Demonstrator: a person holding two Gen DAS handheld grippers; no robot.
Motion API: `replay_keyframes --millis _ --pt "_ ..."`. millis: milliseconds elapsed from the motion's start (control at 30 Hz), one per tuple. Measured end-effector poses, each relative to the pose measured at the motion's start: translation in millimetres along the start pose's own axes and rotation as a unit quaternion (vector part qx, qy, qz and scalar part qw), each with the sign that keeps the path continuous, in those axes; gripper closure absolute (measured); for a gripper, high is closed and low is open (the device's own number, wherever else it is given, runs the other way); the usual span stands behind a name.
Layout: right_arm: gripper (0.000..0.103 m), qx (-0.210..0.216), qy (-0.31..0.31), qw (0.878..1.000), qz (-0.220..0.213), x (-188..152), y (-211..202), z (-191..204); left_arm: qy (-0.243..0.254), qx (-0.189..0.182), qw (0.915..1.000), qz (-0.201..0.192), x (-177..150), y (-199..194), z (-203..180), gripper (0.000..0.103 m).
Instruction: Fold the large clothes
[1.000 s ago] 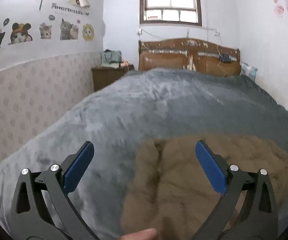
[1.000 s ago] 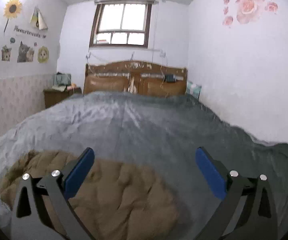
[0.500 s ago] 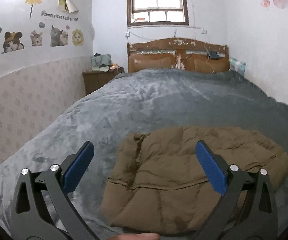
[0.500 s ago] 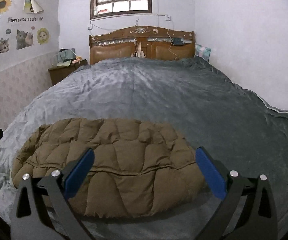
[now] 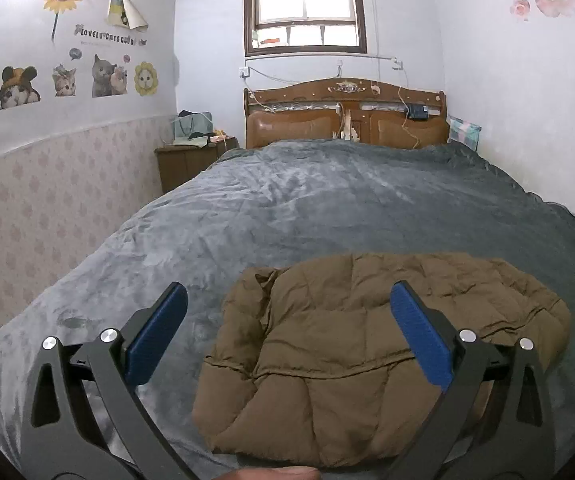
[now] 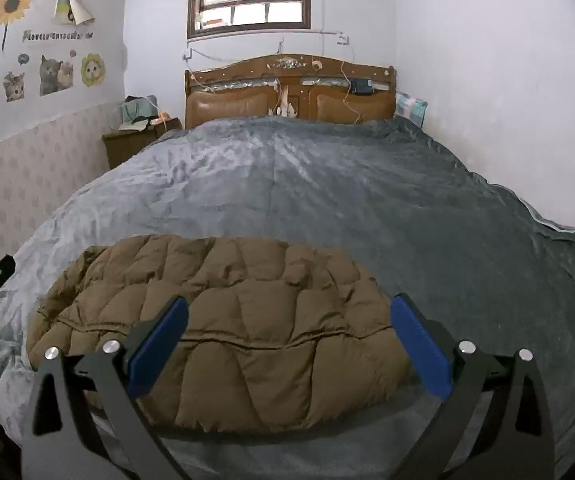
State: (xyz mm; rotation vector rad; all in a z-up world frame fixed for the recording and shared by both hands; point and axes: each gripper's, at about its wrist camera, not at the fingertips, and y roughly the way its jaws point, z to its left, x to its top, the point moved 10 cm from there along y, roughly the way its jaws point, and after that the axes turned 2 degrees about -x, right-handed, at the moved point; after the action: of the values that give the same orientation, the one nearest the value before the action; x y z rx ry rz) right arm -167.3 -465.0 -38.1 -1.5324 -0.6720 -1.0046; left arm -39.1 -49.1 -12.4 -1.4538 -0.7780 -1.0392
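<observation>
One brown quilted jacket (image 6: 227, 320) folded flat on grey blanket (image 6: 367, 200).

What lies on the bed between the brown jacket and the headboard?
Only bare grey blanket between the brown jacket and the headboard; both wrist views show it.

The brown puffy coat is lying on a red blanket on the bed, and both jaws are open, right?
Almost. The blanket is grey, not red; the right wrist view shows it covering the whole bed. The rest holds: the brown puffy coat lies on it, and the jaws of the left gripper and the right gripper stand open, holding nothing.
</observation>
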Motion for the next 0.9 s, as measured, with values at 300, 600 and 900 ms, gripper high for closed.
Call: replay_keyframes --millis 300,600,900 --pt "0.002 -0.009 -0.016 1.0 -0.006 3 -4 1 -0.004 -0.002 1.0 -0.009 1 1 2 0.003" --pt "0.002 -0.005 -0.012 1.0 -0.007 5 -7 -4 0.001 -0.004 1.0 -0.004 -2 7 -5 0.003" --pt "0.002 -0.005 -0.011 1.0 -0.006 4 -5 -5 -0.002 0.001 0.9999 -0.012 1 12 -8 0.003"
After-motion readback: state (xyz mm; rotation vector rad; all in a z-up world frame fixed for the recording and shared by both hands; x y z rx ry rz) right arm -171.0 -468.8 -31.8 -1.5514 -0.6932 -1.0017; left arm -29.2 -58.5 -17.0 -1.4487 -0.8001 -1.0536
